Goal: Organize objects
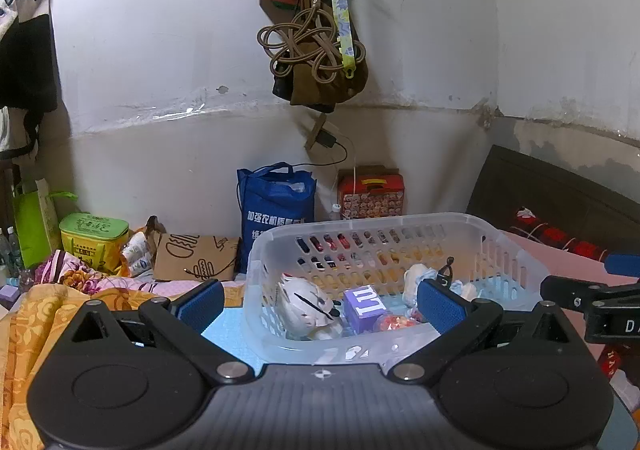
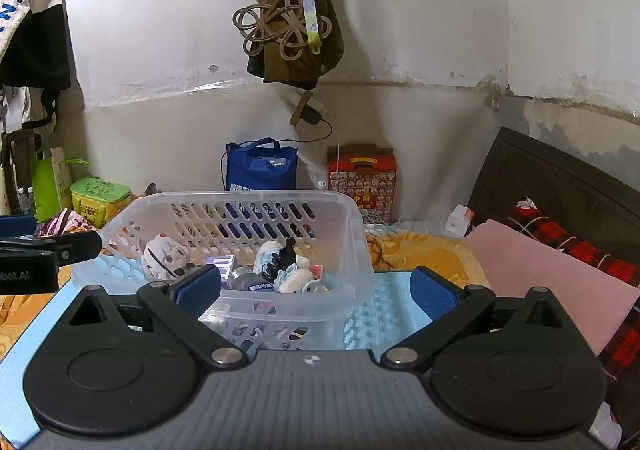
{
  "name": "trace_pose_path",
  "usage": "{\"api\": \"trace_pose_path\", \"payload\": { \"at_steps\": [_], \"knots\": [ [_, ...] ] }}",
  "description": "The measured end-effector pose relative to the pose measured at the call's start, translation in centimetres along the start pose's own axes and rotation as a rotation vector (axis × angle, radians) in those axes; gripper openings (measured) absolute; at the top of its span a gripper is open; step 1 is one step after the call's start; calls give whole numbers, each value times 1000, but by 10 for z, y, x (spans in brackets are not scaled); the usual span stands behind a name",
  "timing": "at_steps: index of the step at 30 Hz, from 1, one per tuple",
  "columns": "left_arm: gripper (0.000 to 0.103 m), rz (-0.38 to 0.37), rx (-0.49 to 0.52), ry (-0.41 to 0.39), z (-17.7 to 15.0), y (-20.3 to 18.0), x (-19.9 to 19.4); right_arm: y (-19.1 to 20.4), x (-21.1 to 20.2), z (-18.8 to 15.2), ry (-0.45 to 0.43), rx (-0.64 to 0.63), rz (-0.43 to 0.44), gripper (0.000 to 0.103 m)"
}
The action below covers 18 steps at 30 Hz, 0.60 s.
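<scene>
Two claws, both spread wide, gripping nothing. Bed carries a blue mat; clear plastic basket sits on the mat. Left claw straddles the basket's near left corner; right claw straddles its near right corner. Inside the basket: white plush, purple box, black figurine.

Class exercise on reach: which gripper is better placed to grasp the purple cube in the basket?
Probably the left gripper: open, with the purple cube between its fingers. The right gripper, also open, has it off-centre behind one finger.
</scene>
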<state>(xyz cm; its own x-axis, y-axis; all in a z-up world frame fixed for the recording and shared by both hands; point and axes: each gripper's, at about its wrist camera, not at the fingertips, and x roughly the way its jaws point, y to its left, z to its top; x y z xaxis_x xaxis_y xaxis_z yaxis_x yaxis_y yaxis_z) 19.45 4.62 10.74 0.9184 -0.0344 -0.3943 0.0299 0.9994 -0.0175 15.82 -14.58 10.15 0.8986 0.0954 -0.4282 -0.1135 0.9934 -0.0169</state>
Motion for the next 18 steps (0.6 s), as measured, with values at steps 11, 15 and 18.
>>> {"api": "trace_pose_path", "payload": {
  "at_steps": [11, 15, 18],
  "knots": [
    [103, -3, -5, 11, -1, -1, 1, -3, -2, 0, -12, 17, -6, 103],
    [103, -11, -1, 11, -2, -1, 0, -4, -1, 0, -11, 21, -4, 103],
    [103, -5, 1, 13, -3, -1, 1, -4, -1, 0, -8, 22, -2, 103]
  ]
}}
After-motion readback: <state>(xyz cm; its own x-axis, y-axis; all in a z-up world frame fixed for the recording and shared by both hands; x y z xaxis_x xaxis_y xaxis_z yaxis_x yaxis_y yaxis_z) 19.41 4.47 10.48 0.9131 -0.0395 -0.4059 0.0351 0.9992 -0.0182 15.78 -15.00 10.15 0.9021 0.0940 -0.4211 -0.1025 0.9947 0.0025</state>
